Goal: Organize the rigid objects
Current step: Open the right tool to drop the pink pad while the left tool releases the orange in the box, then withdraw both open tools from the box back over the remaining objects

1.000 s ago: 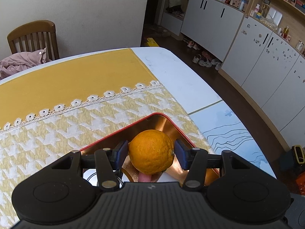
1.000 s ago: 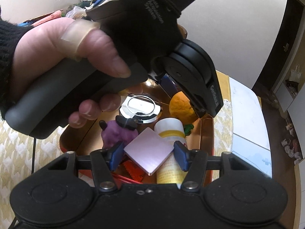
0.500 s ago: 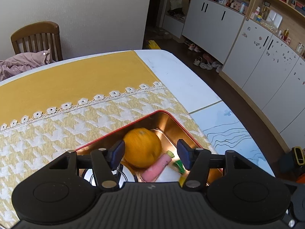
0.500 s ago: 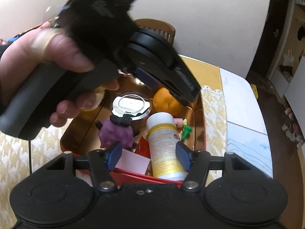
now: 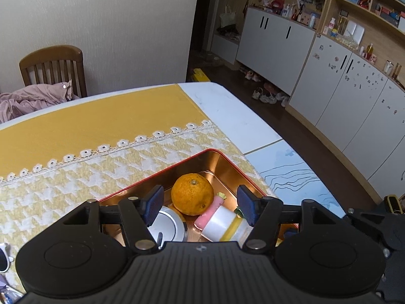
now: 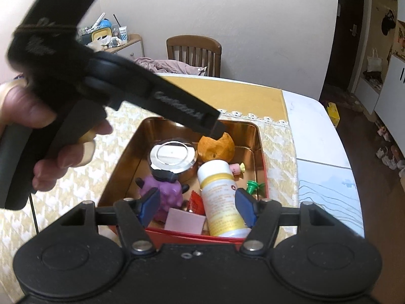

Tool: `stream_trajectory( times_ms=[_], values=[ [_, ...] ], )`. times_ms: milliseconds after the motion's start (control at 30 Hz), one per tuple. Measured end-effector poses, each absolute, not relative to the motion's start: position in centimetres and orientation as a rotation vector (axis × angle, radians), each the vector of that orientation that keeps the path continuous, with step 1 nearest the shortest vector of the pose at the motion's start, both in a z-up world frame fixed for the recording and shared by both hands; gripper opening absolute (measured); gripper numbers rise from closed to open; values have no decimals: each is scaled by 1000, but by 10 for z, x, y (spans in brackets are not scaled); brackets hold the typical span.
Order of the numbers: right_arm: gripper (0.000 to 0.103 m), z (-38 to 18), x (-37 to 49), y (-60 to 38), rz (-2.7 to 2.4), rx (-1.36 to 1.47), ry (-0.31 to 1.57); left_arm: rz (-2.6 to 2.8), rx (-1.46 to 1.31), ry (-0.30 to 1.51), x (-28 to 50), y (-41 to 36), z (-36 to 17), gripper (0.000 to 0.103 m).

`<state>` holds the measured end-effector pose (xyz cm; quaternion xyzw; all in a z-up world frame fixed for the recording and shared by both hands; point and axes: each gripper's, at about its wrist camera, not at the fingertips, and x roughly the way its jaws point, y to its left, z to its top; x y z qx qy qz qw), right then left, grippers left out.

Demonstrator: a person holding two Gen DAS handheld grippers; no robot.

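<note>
The red tin with its coppery inside sits on the yellow-and-white houndstooth cloth near the right edge of the worktop, and it holds all of the task's things. An orange lies toward the tin's far end. Beside it stands a round silver-lidded container. A white bottle with a yellow band lies on its side along the tin's right wall, its cap end toward the orange. A small pink piece and a green piece lie between the bottle and that wall. A purple toy figure sits at the near end, with a red packet and a pink square tile just beside it against the near wall.

The left claw hangs above the tin with its jaws spread; they have just been opening, and nothing is pinched between them, the orange lying below in the tin. The right claw hovers over the tin's near end, its jaws likewise spread and just opened further, gripping nothing; the tile lies loose beneath it. A hand grips the left claw's handle, blurred, at the left of the right wrist view.
</note>
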<state>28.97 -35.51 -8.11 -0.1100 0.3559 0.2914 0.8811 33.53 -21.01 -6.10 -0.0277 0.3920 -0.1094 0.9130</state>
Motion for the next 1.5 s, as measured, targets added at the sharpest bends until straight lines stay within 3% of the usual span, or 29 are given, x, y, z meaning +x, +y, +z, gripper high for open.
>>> stream_trajectory(
  times_ms=[567, 667, 867, 1500],
  values=[
    [81, -57, 252, -337, 605, -156, 751, -184, -64, 747, 262, -148, -34, 65],
    [81, -57, 244, -324, 616, -165, 748, -172, -68, 736, 247, -129, -32, 77],
    [82, -58, 231, -291, 638, -166, 759, -126, -93, 739, 224, -87, -32, 82],
    [82, -69, 186, -164, 783, -294, 751, 34, -119, 784, 190, 63, -66, 83]
  ],
)
